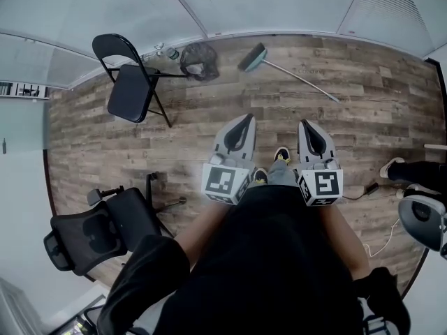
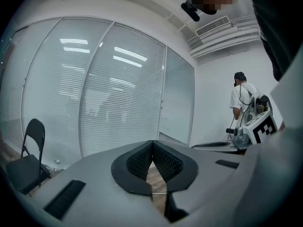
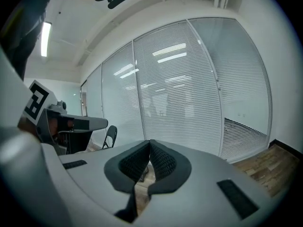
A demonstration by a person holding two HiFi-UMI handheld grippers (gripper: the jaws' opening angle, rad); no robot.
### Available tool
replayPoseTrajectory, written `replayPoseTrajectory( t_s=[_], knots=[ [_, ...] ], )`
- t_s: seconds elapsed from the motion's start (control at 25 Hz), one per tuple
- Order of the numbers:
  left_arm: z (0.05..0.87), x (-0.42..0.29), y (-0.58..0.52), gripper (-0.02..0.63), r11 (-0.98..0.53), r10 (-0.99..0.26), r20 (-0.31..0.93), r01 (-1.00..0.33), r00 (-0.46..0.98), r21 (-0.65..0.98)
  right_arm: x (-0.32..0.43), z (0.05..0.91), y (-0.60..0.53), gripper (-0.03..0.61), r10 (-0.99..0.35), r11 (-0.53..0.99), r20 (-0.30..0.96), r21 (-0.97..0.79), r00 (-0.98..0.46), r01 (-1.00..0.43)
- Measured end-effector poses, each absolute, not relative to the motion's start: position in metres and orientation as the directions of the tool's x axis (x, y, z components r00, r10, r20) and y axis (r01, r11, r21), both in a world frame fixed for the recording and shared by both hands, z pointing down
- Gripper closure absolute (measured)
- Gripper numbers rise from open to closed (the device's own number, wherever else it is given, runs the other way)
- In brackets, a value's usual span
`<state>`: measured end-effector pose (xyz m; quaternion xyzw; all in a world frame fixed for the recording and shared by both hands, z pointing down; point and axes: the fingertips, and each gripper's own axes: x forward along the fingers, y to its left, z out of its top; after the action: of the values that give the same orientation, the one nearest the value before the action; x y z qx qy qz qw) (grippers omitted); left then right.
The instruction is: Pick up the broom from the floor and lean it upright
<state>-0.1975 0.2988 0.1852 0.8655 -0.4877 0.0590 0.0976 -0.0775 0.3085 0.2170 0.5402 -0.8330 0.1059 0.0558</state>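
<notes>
Wood floor (image 1: 209, 128) stretches wide, black folding chair (image 1: 133, 82) at far left — and the broom (image 1: 290, 74) lies flat by the far wall, right of that chair. Nearer, left gripper (image 1: 246, 121) and right gripper (image 1: 307, 125) — both empty, jaws pressed together, well apart from it.

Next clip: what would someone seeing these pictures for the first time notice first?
The broom lies flat on the wood floor up ahead, its long handle running off to the right. Nearer, the left gripper and right gripper are held out side by side, both shut and empty. A black folding chair stands left of the broom.
</notes>
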Motion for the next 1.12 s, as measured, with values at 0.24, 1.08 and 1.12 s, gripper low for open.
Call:
replayPoseTrajectory(
  t_s=[0.24, 1.08, 1.12],
  knots=[
    [0.181, -0.182, 0.278, 0.594, -0.486, -0.847, 0.195, -0.869, 0.494, 0.090, -0.061, 0.224, 0.285, 0.565, -0.882, 0.412, 0.194, -0.126, -0.430, -0.902],
    [0.193, -0.174, 0.208, 0.594, -0.511, -0.822, 0.222, -0.852, 0.524, 0.117, -0.055, 0.237, 0.211, 0.565, -0.889, 0.367, 0.237, -0.138, -0.391, -0.920],
    [0.194, -0.176, 0.201, 0.594, -0.516, -0.819, 0.220, -0.848, 0.530, 0.119, -0.059, 0.237, 0.203, 0.565, -0.889, 0.369, 0.238, -0.132, -0.391, -0.920]
  ],
)
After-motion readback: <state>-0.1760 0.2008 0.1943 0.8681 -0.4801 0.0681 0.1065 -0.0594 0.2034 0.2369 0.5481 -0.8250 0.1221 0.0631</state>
